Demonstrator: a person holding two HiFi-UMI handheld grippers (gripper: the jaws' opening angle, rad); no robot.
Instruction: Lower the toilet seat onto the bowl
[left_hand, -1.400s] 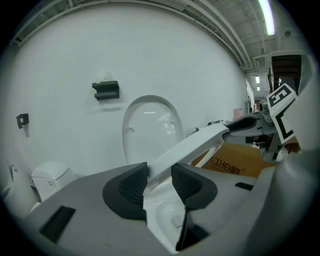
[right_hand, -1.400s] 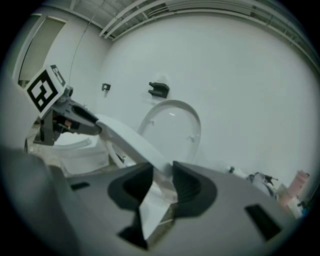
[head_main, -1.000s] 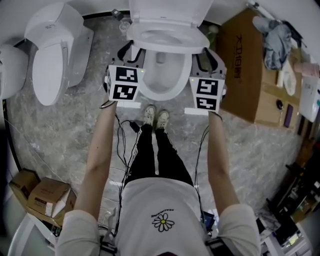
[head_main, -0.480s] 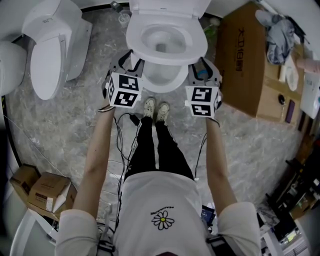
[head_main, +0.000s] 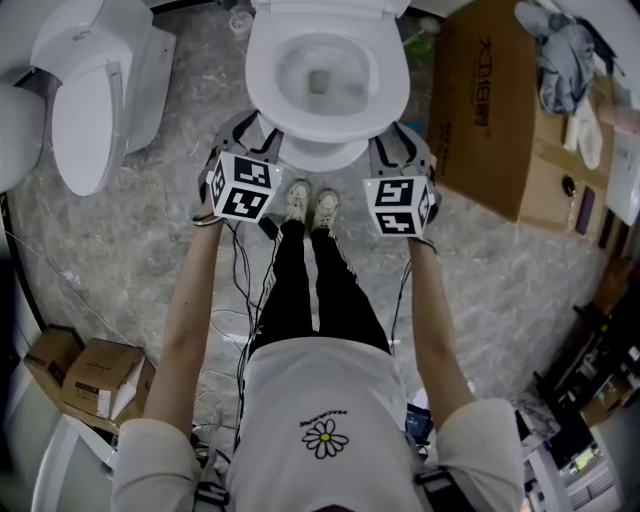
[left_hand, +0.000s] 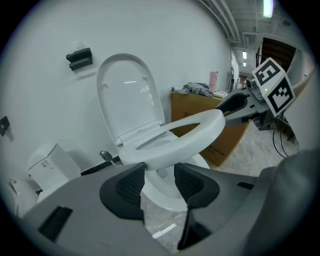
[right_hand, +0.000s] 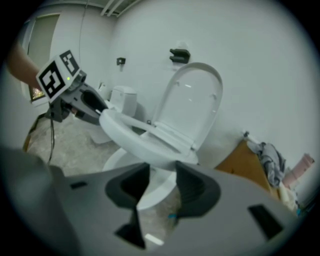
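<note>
1. Left gripper (left_hand: 159, 175) and right gripper (right_hand: 162, 182): jaws opening, gripping nothing.
2. Toilet seat (left_hand: 185, 137) sits just ahead between them (equally near), tilted above the bowl (head_main: 322, 160), long axis running away toward its hinge.

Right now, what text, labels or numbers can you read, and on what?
Nothing reads clearly.
Box: dark print on its side, too blurred.
Second toilet: small label, too small.
Shirt: line above the daisy, too small.
Marker cubes: patterns only, no words.
</note>
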